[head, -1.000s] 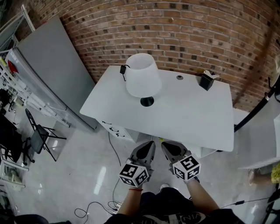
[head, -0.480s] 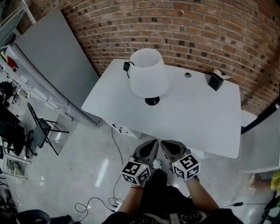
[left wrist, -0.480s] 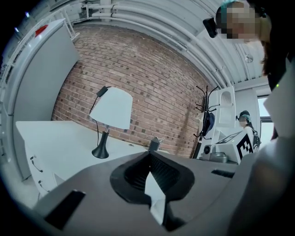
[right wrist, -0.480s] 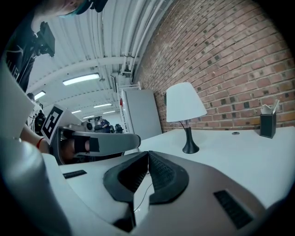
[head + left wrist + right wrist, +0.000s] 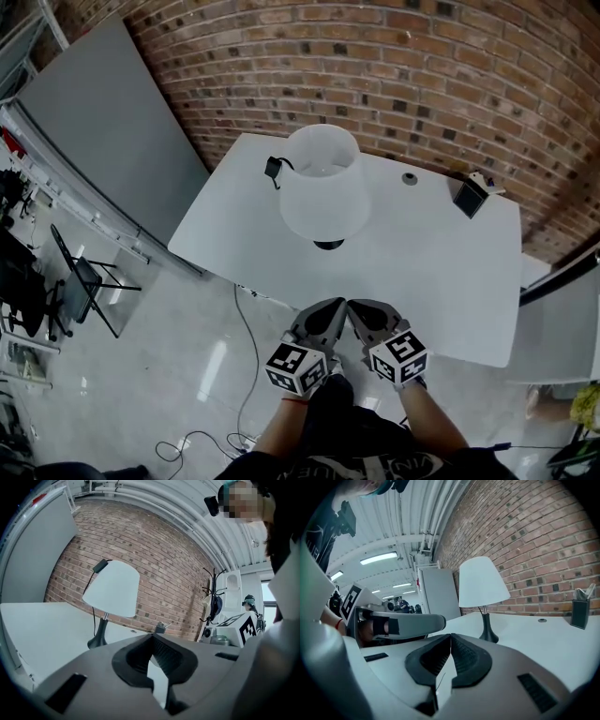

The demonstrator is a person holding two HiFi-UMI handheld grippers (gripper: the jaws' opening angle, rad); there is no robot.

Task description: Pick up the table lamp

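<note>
White, with a smooth tapered shade open at the top, the table lamp [image 5: 323, 183] stands upright on the back-left part of the flat white rectangular bench [image 5: 431, 272]. Its slim stem flares into a round black foot [image 5: 328, 245]. Compared with a second ago, bench and lamp sit lower and larger in the head view. The grey left gripper [image 5: 328, 307] and grey right gripper [image 5: 362, 307] now reach the bench's near edge instead of hanging over the glossy floor. The approach is under way, yet both remain well apart from the lamp. Each gripper has its ribbed black pads [image 5: 461, 657] pressed together with nothing between, so they would have to spread before any grasp. The shade looks thin and easily dented; the dark stem seems the firmer hold. A black cord plug [image 5: 274, 169] hangs at the shade's left, and a small black box [image 5: 469, 197] stands near the rough red brick wall [image 5: 394, 66].
</note>
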